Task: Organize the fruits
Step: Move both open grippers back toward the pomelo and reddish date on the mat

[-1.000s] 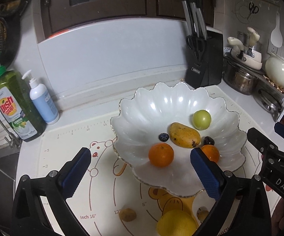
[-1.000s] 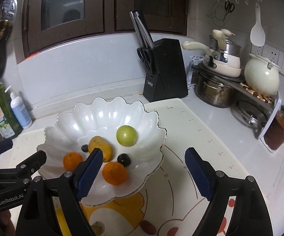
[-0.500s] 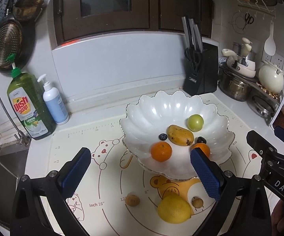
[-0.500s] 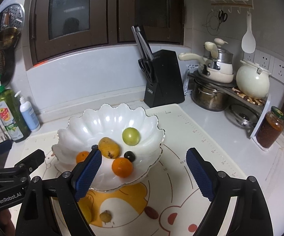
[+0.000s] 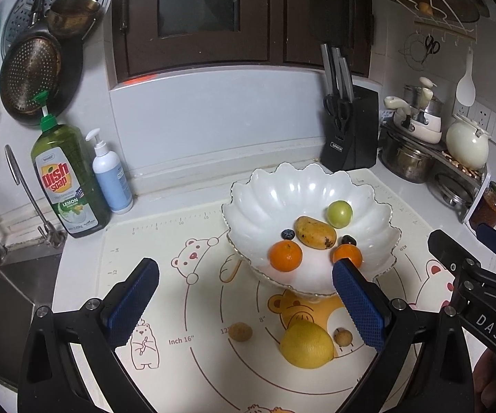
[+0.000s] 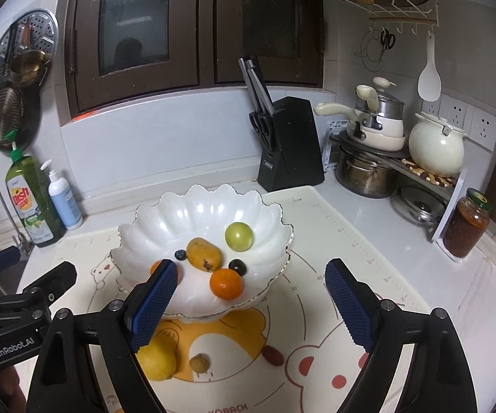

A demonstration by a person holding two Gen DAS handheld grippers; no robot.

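A white scalloped bowl [image 5: 265, 199] [image 6: 165, 220] on a bear-print mat holds a mango [image 5: 315, 232], a green fruit [image 5: 339, 210], two oranges [image 5: 285, 256], a blueberry and a dark grape. On the mat in front of it lie a yellow lemon [image 5: 305, 344] [image 6: 157, 361], two small brown fruits [image 5: 240, 331] [image 6: 199, 363] and a red date [image 6: 272, 355]. My left gripper [image 5: 244, 304] is open and empty, above the mat near the lemon. My right gripper [image 6: 251, 304] is open and empty, in front of the bowl.
Dish soap [image 5: 64, 186] and a pump bottle [image 5: 110, 175] stand back left beside the sink [image 5: 7, 292]. A knife block [image 5: 349, 137] stands behind the bowl. Pots, a white kettle [image 6: 435, 148] and a jar [image 6: 466, 223] crowd the right.
Both grippers have pulled back and up from the bowl. The bowl looks smaller and the lemon and small fruits on the mat have come fully into view. Both stay open.
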